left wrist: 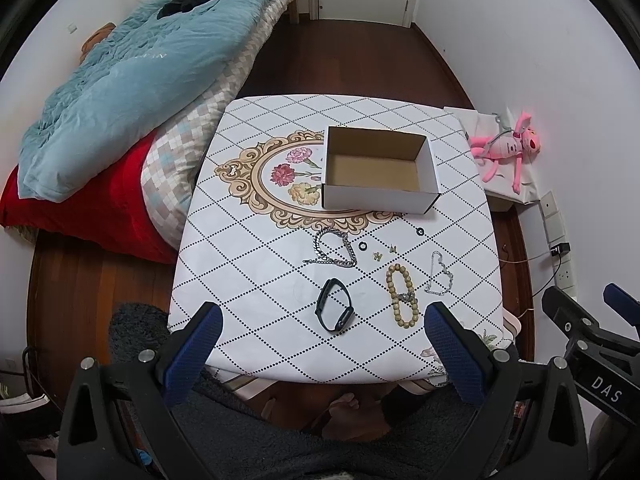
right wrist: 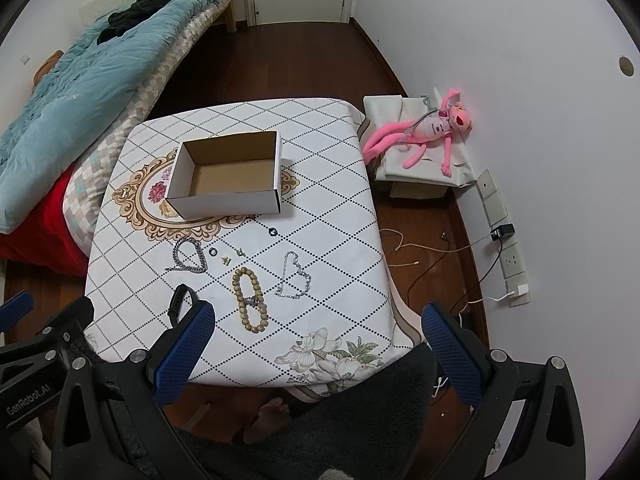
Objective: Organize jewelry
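An empty white cardboard box (left wrist: 378,170) (right wrist: 226,176) stands open on the table (left wrist: 256,280) (right wrist: 340,248). In front of it lie a thick silver chain (left wrist: 334,248) (right wrist: 191,257), two small black rings (left wrist: 362,246) (left wrist: 420,232), small gold earrings (left wrist: 384,253) (right wrist: 233,258), a wooden bead bracelet (left wrist: 403,295) (right wrist: 249,300), a thin silver bracelet (left wrist: 439,274) (right wrist: 294,276) and a black watch band (left wrist: 335,311) (right wrist: 180,304). My left gripper (left wrist: 322,320) hovers open above the table's near edge, over the band and beads. My right gripper (right wrist: 318,320) is open too, empty, at the near right corner.
A bed (left wrist: 132,92) with a blue quilt and red cover touches the table's left side. A pink plush toy (right wrist: 428,132) lies on a white box by the right wall, with wall sockets and cables (right wrist: 460,248) on the floor. A person's bare foot (right wrist: 268,416) shows below.
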`<state>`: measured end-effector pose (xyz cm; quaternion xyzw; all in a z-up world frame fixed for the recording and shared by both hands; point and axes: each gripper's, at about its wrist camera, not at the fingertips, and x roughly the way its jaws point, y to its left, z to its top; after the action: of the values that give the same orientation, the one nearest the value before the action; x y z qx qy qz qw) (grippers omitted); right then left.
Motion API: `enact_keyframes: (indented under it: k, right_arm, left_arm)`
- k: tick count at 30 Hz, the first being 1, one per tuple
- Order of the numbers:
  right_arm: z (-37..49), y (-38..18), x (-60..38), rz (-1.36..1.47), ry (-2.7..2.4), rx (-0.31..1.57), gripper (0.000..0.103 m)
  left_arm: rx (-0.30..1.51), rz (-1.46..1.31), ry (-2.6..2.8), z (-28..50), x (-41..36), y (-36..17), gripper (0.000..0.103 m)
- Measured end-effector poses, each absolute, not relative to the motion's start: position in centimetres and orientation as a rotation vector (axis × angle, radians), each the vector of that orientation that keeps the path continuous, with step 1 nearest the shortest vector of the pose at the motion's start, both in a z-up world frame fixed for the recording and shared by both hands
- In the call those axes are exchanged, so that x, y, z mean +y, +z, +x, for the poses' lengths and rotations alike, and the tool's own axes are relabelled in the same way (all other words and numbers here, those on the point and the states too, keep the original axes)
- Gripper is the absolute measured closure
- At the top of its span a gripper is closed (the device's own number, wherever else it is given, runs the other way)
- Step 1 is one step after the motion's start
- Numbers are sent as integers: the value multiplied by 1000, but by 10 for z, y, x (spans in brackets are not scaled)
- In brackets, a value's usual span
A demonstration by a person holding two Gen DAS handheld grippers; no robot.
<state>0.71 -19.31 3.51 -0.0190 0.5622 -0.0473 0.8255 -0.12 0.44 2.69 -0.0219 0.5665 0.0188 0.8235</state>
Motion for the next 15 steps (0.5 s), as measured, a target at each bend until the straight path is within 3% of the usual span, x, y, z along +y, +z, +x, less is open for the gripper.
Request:
enact_keyframes:
  k: [15]
  right_arm:
    - [8, 38, -192, -44, -100, 1190, 0]
  left_arm:
    - [1197, -56, 33, -3, 1, 32, 0]
